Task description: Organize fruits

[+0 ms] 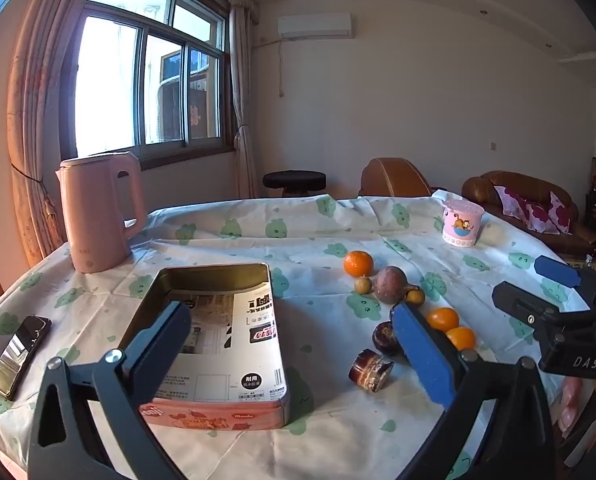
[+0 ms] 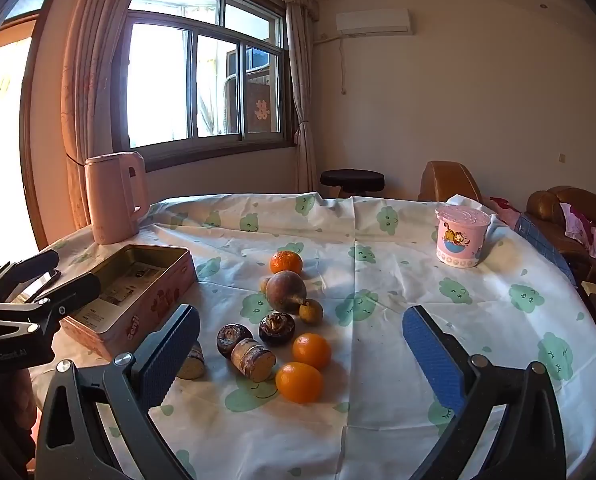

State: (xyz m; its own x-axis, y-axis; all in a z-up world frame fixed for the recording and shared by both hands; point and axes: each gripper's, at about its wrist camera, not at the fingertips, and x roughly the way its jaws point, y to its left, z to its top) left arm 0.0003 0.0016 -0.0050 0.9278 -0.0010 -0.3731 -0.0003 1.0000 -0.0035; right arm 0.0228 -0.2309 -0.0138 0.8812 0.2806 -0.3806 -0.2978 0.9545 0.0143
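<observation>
Orange fruits [image 2: 299, 366] lie between the gaping right hand-held gripper's [image 2: 301, 344] fingers.

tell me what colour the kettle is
Pale pink all over, the kettle shows best in the left wrist view, standing on the tablecloth by the window.

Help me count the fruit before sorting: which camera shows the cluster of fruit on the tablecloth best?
The right wrist view: the fruit cluster lies spread out and unobstructed between the open right gripper fingers. In the left wrist view the cluster sits off to the right, smaller, with the left gripper finger covering part of it.
</observation>
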